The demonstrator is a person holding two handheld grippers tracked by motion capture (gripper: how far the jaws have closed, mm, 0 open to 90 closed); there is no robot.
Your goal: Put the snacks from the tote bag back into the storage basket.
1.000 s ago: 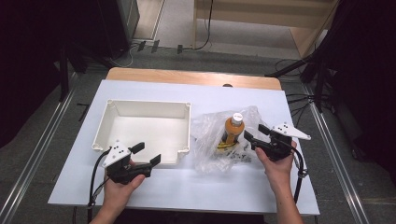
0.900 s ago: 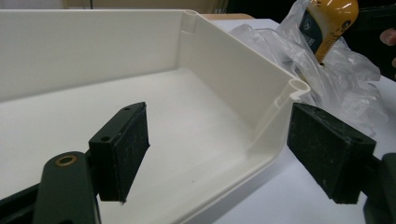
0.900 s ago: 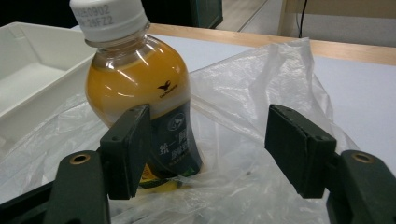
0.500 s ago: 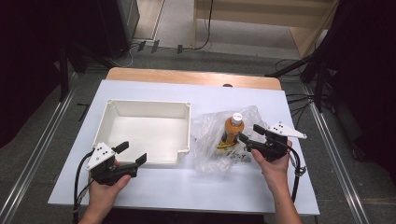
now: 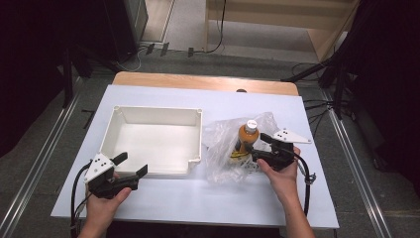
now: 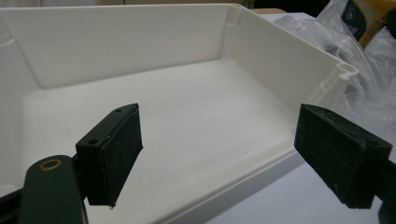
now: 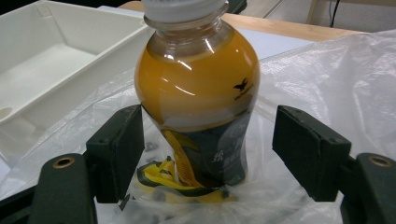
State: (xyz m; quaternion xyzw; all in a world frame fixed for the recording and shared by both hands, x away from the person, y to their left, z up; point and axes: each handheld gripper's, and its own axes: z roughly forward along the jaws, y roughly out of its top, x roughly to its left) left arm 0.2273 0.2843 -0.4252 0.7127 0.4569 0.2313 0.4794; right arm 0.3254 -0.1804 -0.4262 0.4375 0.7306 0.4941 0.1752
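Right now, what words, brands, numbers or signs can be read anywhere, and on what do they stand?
None can be read.
bottle: small black bird-like logo with a tiny line under it, too small to read.
Dark lower label: pale characters, blurred behind the plastic bag.

Lab: rail-framed table [image 5: 163, 198], floor cables [image 5: 307, 69]

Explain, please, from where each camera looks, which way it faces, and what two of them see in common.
High view: sits above the person's side, faces forward and down on the table; shows both forearms, left tool and right tool.
Left gripper view: rides on the left tool, looks between its open jaws into the white bin.
Right gripper view: rides on the right tool, faces the orange bottle upright on the clear plastic bag, jaws either side, not pressing.
Shared: all three show bin, bottle and bag.
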